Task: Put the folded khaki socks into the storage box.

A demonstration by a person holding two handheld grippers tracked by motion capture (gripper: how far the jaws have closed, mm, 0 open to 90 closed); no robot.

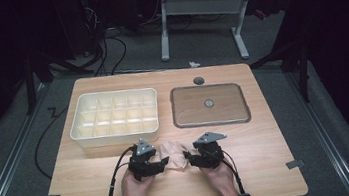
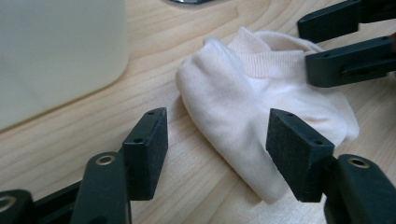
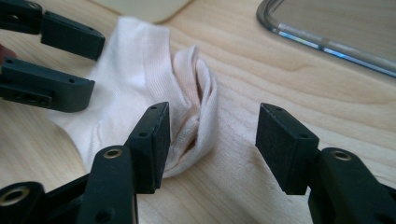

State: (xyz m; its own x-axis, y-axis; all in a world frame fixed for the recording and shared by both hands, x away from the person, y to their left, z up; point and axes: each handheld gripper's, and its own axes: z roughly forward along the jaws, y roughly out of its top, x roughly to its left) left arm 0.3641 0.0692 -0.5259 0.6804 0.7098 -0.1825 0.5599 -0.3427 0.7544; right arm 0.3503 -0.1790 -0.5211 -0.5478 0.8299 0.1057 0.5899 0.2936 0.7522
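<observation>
Your two grippers sit side by side near the front edge of the bench (image 1: 252,169), and the pale pink sock (image 1: 173,157) lies flat on the wood between them. The left gripper (image 2: 217,140) has its fingers (image 2: 148,144) standing wide apart: the near edge of the sock runs into the gap between them, but neither pad presses on the cloth. The right gripper (image 3: 212,140) is also spread wide; its fingers (image 3: 152,140) stand with one just at the folded, ribbed edge of the sock and the other over bare wood, so nothing is gripped there either. In each gripper view you can see the other gripper's black fingers reaching in over the far side of the sock. Beyond your left hand (image 1: 134,187) stands the cream compartment tray (image 1: 115,134), just behind the sock's left end. Beyond your right hand (image 1: 219,178) lies the clear flat lid (image 1: 209,104) with a round knob in its middle, near the tray but apart from it. The sock touches neither.
</observation>
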